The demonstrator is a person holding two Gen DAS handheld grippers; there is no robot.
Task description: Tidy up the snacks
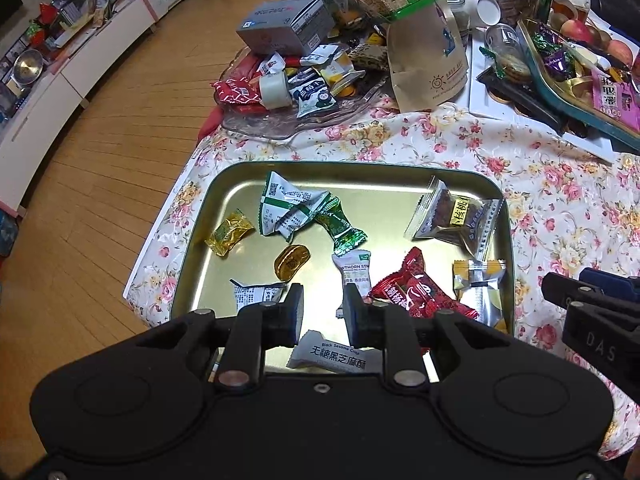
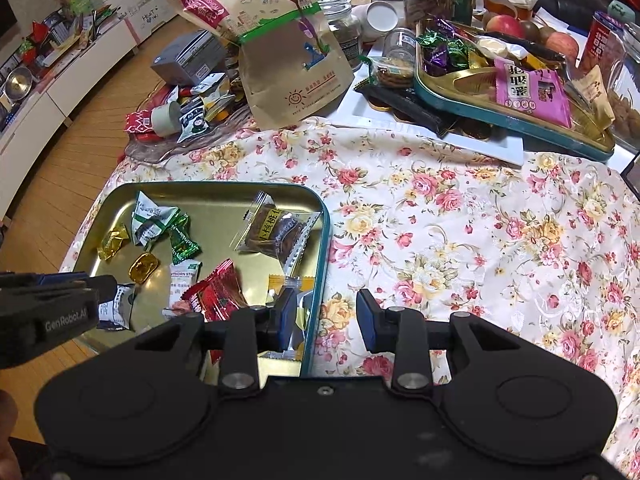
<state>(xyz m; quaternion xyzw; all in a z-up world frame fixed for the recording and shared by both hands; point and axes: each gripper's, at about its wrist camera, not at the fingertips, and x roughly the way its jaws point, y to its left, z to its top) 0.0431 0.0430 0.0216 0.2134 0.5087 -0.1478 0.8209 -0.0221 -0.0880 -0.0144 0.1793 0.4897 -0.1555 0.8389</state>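
A gold tin tray with a teal rim sits on the floral cloth and holds several wrapped snacks: a red packet, a walnut cake pack, a gold candy and a white hawthorn packet. My left gripper is open over the tray's near part, above a grey sesame crisp packet. My right gripper is open and empty over the tray's right rim and the cloth.
A glass dish piled with snacks, a grey box and a brown paper bag stand behind the tray. A second teal tin with sweets, jars and apples lies at the back right. Wooden floor lies to the left.
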